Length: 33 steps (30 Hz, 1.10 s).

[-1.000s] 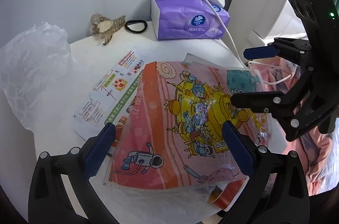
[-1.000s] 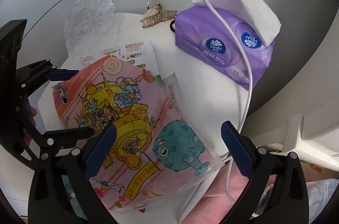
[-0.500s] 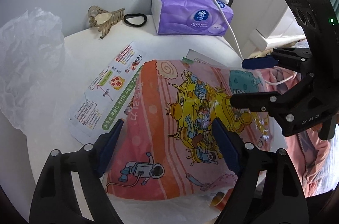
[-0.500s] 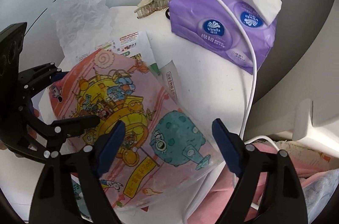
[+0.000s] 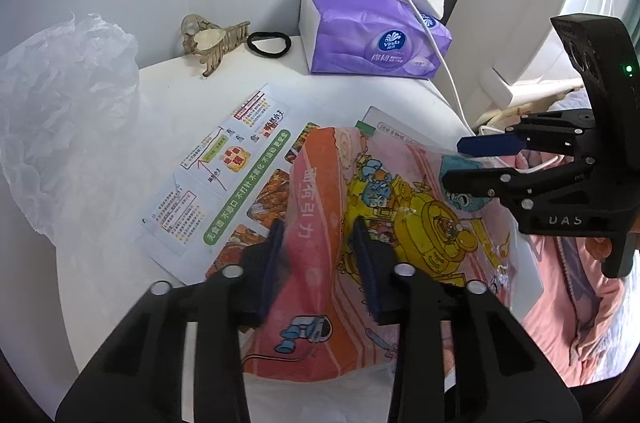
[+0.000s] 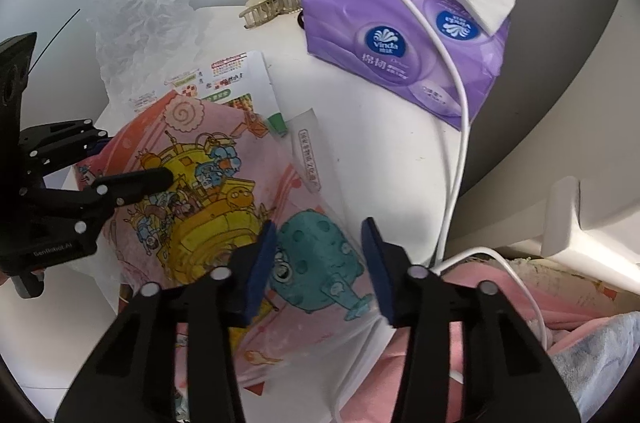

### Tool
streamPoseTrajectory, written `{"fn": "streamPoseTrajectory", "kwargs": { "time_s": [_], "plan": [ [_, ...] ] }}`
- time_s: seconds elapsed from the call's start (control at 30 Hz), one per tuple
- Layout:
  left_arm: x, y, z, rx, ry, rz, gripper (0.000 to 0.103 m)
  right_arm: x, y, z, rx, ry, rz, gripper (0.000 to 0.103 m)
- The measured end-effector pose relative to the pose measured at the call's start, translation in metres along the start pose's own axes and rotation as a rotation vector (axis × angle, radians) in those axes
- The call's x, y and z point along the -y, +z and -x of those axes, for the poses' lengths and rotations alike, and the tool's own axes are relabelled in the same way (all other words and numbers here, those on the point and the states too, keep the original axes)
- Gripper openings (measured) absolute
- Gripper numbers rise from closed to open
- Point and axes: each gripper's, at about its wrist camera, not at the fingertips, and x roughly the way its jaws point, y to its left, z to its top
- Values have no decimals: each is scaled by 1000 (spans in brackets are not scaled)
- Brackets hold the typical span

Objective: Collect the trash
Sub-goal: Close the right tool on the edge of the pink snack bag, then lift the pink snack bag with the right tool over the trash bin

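Observation:
A pink cartoon-printed plastic bag (image 5: 384,207) lies on the white round table (image 5: 348,99), over a printed leaflet (image 5: 224,179). It also shows in the right wrist view (image 6: 208,191). My left gripper (image 5: 320,255) has its jaws partly closed around a raised fold at the bag's near end. My right gripper (image 6: 320,251) is partly closed around the bag's other end, by the teal creature print. Each gripper shows in the other's view: the right one (image 5: 468,159), the left one (image 6: 132,163).
A purple tissue pack (image 5: 372,35) stands at the back with a white cable (image 5: 424,23) across it. A hair claw (image 5: 212,43) and a black hair tie (image 5: 268,43) lie by the wall. Crumpled white plastic (image 5: 60,127) sits at the left. Pink bedding (image 5: 568,303) lies right of the table.
Both grippers have narrowed from wide open to partly closed around the two ends of the bag. The bag has bunched up between the left fingers.

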Motion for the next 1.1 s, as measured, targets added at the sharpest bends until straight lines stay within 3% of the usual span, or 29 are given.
{"fn": "streamPoseTrajectory", "kwargs": {
  "time_s": [0.2,0.33,0.73,0.93,1.1],
  "plan": [
    [8,2,8,17,4,0,12,2,-2,8,11,-15,4,24],
    [13,4,18,35,3,8,8,2,-2,19,20,-10,-1,15],
    [28,-3,76,87,10,56,6,-28,-9,70,60,7,19,13],
    [36,-27,120,105,51,87,6,-68,-15,94,72,34,75,13],
    [29,-66,156,114,95,154,6,-110,-28,105,71,71,135,13]
  ]
}}
